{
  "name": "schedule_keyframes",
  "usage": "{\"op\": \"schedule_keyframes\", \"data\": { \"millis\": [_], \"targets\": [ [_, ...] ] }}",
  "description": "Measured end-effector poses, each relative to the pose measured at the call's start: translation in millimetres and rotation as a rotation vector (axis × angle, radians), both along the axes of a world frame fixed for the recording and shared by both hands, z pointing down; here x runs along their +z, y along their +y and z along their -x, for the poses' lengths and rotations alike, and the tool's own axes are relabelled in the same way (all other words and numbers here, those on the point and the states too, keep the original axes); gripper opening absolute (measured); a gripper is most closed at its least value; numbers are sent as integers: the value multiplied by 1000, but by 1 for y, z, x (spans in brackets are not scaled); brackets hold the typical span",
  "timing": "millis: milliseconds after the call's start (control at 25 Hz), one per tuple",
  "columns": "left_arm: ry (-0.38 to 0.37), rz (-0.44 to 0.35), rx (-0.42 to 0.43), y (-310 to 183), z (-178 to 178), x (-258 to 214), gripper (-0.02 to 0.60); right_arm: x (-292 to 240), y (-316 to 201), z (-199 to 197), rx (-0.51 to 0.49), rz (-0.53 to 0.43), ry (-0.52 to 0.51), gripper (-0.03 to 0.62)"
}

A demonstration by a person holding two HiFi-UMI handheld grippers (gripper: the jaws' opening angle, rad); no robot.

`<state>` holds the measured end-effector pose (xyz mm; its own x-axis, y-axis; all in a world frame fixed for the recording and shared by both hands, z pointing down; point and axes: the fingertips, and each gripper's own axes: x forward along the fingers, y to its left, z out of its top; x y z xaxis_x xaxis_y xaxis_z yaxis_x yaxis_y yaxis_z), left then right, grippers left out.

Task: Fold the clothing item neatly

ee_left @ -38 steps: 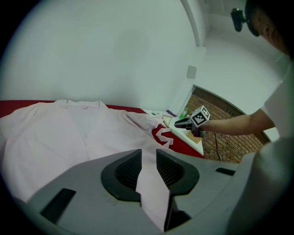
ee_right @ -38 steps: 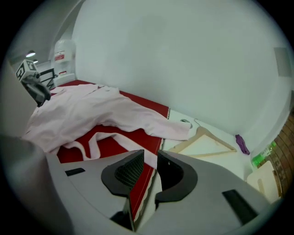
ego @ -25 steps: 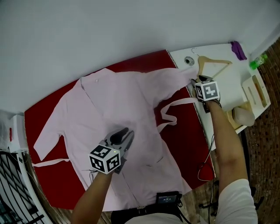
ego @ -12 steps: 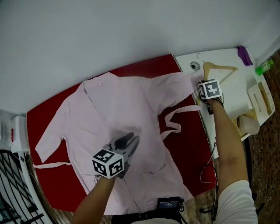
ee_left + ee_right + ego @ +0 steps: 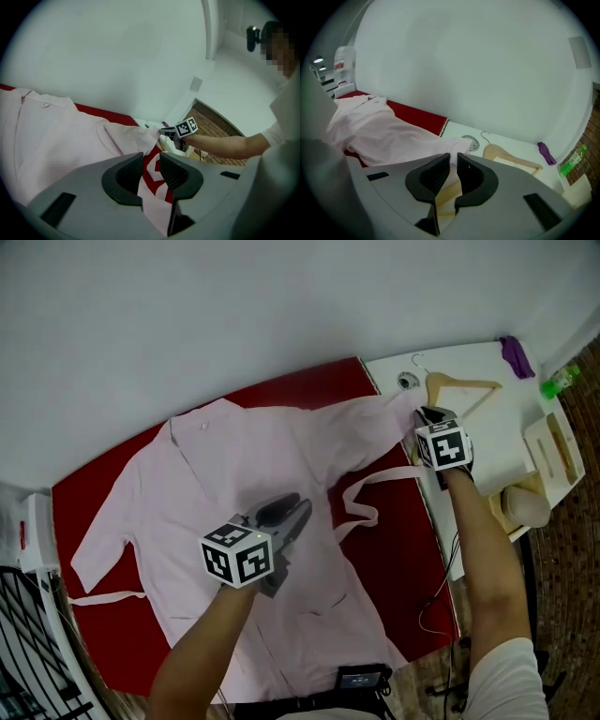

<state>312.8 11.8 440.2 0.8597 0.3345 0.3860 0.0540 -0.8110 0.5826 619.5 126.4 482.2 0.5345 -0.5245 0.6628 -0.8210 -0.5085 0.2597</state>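
Head view, nearest first.

- Item 1, pink robe (image 5: 234, 474): spread flat on a red mat (image 5: 394, 531), hem toward the person, collar at the far side.
- Item 2, left gripper (image 5: 292, 509): hovers over the middle of the pink robe. Its jaws are apart with nothing between them.
- Item 3, belt (image 5: 361, 493): lies in a loose loop on the red mat, just right of the robe's body.
- Item 4, right gripper (image 5: 422, 414): sits at the end of the right sleeve (image 5: 366, 418), where the mat meets a white table (image 5: 497, 442). Its jaws have just been closing and now pinch the cuff cloth.
- Item 5, farther on the table: a wooden hanger (image 5: 459, 385), a purple cloth (image 5: 514, 352) and a green bottle (image 5: 555, 382).
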Motion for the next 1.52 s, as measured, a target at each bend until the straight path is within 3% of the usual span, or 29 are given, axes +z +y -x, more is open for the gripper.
{"op": "schedule_keyframes", "data": {
  "millis": [280, 440, 760, 1040, 1280, 1520],
  "targets": [
    [-19, 80, 24, 4, -55, 7, 87, -7, -26, 29, -118, -3, 39, 52],
    [-11, 171, -2, 0, -71, 9, 88, -10, -45, 54, -228, 6, 89, 51],
    [13, 310, -50, -5, -90, 14, 95, -17, -79, 133, -469, 3, 174, 49],
    [5, 431, -65, -4, -123, 26, 122, -7, -91, 198, -621, 16, 204, 49],
    [-92, 413, -40, -2, -126, 41, 146, -3, -92, 229, -731, 87, 344, 49],
    [-193, 332, -4, -10, -120, 51, 146, -18, -92, 241, -768, 117, 484, 49]
  ]
}}
